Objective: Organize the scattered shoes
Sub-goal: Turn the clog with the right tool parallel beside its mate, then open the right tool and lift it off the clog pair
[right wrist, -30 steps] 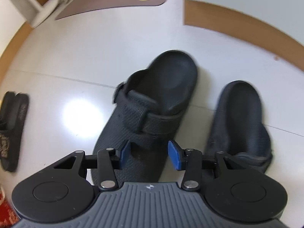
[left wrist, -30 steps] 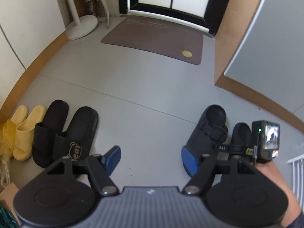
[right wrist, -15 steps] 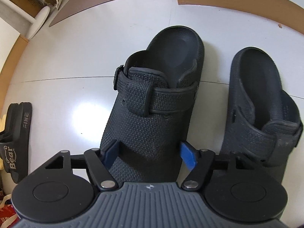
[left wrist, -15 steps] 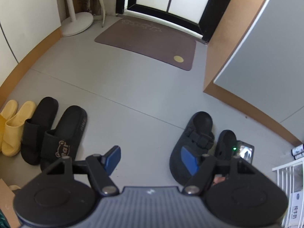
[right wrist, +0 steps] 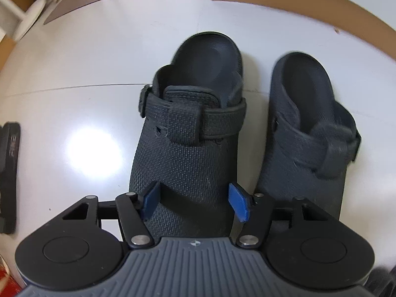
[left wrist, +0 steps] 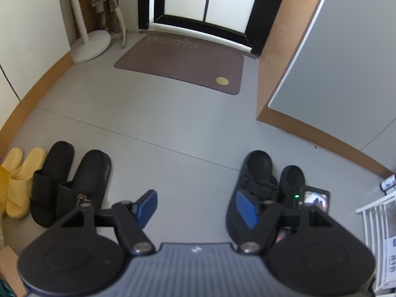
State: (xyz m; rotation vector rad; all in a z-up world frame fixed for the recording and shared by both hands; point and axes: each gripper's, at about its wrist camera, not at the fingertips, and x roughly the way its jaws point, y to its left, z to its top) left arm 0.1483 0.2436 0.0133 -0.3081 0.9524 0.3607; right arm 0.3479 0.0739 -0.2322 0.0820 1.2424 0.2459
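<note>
Since the earlier frames, the right gripper (right wrist: 195, 199) has widened from a narrow gap over the strap to a spread that brackets the toe of the left-hand dark clog (right wrist: 190, 133), and the camera sits lower over it; the left gripper (left wrist: 196, 206) has changed little, hovering with its jaws spread wide and holding nothing above the grey floor (left wrist: 158, 121). On the right, the jaws are spread, one blue pad at each flank of the clog's toe section; whether the pads touch the woven upper cannot be told. That clog lies toe toward the camera, just beside its mate, the second dark clog (right wrist: 307, 133), the two roughly parallel, near the brown skirting. Across the floor, well apart from the clogs, black slides (left wrist: 71, 183) and yellow slippers (left wrist: 18, 183) stand in a row against the left wall. Judged step: the scene fits either a grasp being set up on the clog, to carry it toward the row, or a release after setting it beside its mate. If a grasp is intended, the jaws must close squarely across the toe; the soft upper may yield, and the neighbouring clog leaves little room for the right-hand pad.
</note>
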